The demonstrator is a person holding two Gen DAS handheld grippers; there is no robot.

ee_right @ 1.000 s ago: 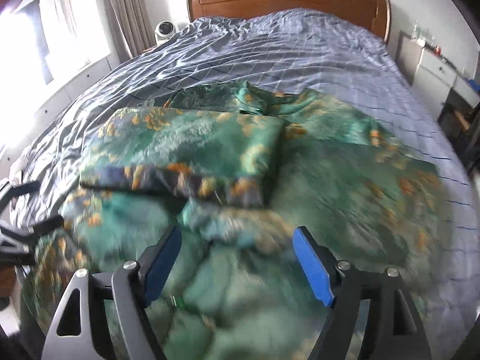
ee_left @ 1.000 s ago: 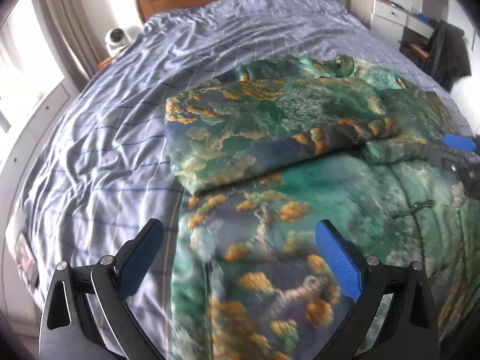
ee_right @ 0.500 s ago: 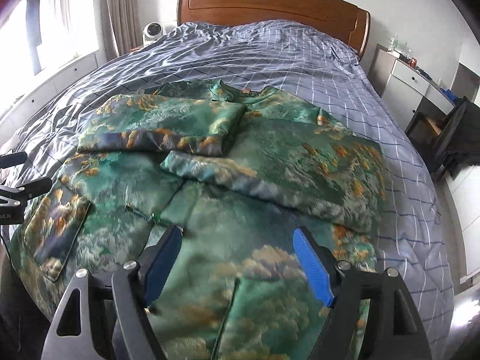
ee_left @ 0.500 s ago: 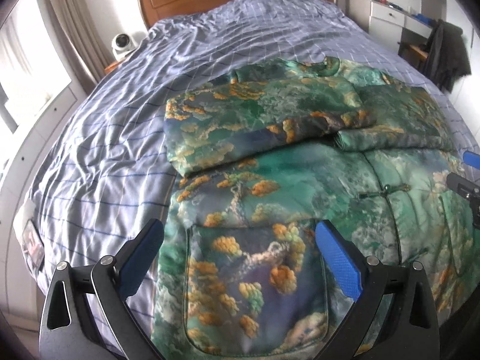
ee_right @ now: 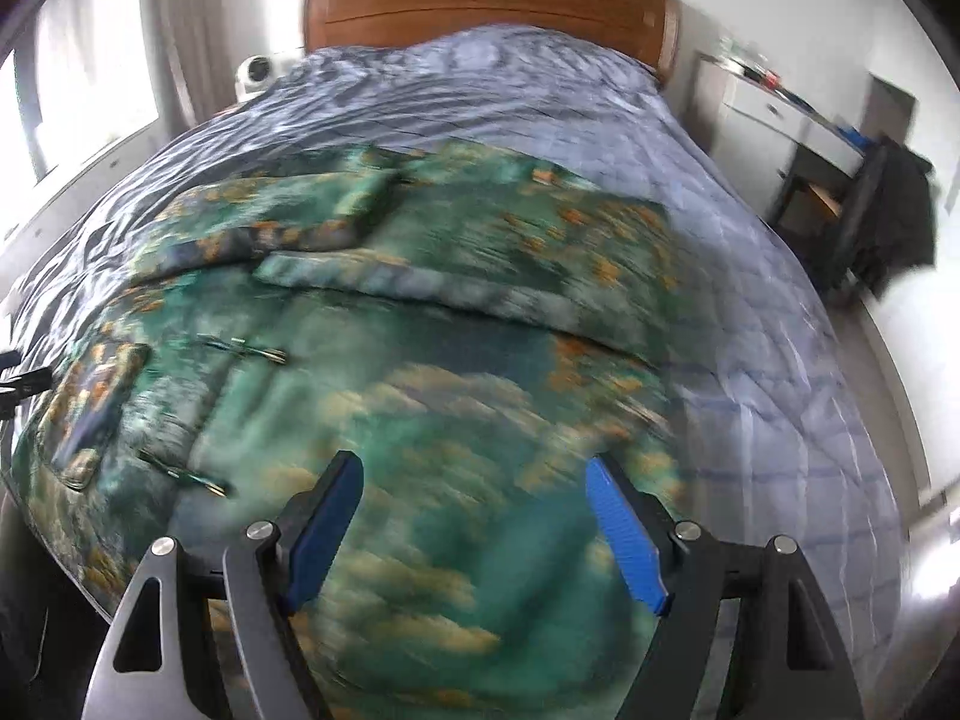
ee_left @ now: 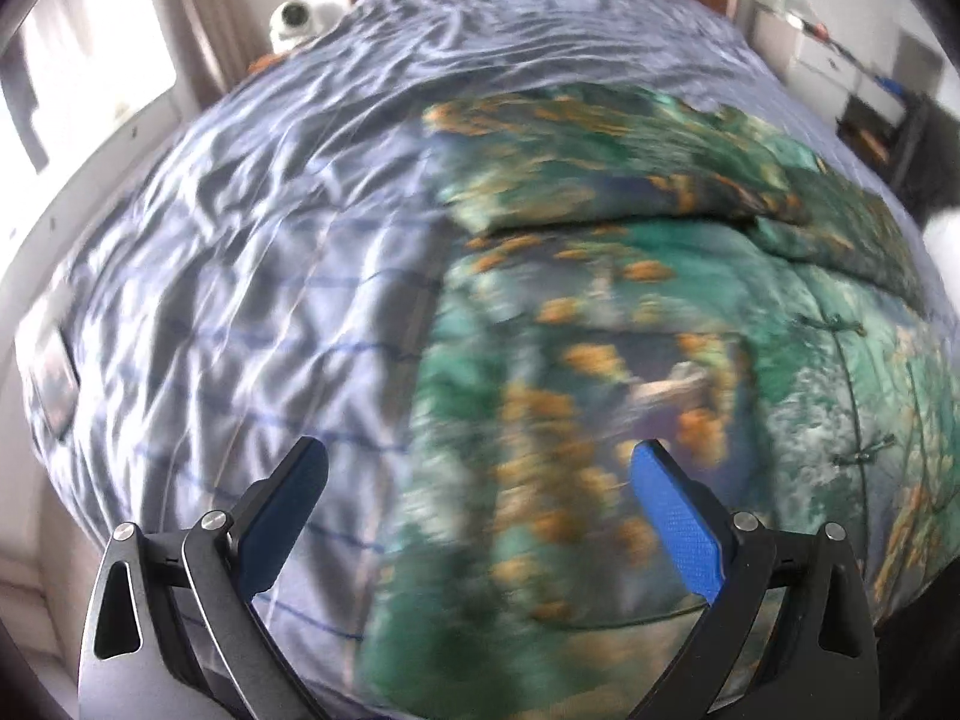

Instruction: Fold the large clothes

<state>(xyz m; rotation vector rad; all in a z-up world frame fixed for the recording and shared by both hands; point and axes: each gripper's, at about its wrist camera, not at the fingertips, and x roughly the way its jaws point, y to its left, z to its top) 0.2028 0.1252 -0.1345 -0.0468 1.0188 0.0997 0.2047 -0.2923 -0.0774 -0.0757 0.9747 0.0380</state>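
- the green padded jacket [ee_right: 384, 396] with orange and blue print lies spread on the bed [ee_right: 780, 372], front side up, covering the near half of the blue checked cover.
- both sleeves are folded in across the chest: the one on the window side [ee_right: 264, 222] lies on top near the collar, the other [ee_right: 480, 276] runs crosswise just below it.
- a line of knot fasteners [ee_right: 243, 351] runs down the middle of the jacket front, and a patch pocket [ee_left: 666, 384] sits on the lower part.
- the left tool [ee_left: 480, 510] hangs above the jacket's near left edge, its jaws spread wide with nothing between them.
- the right tool [ee_right: 474, 522] hangs above the lower right part of the jacket, jaws also wide apart and holding nothing.
- both views are blurred by motion, so fine detail of the fabric is lost.
- a wooden headboard [ee_right: 486, 6] stands at the far end of the bed, a white round device [ee_right: 255, 75] beside it, and white drawers [ee_right: 774, 114] and a dark garment on a chair [ee_right: 894, 210] stand to the right.
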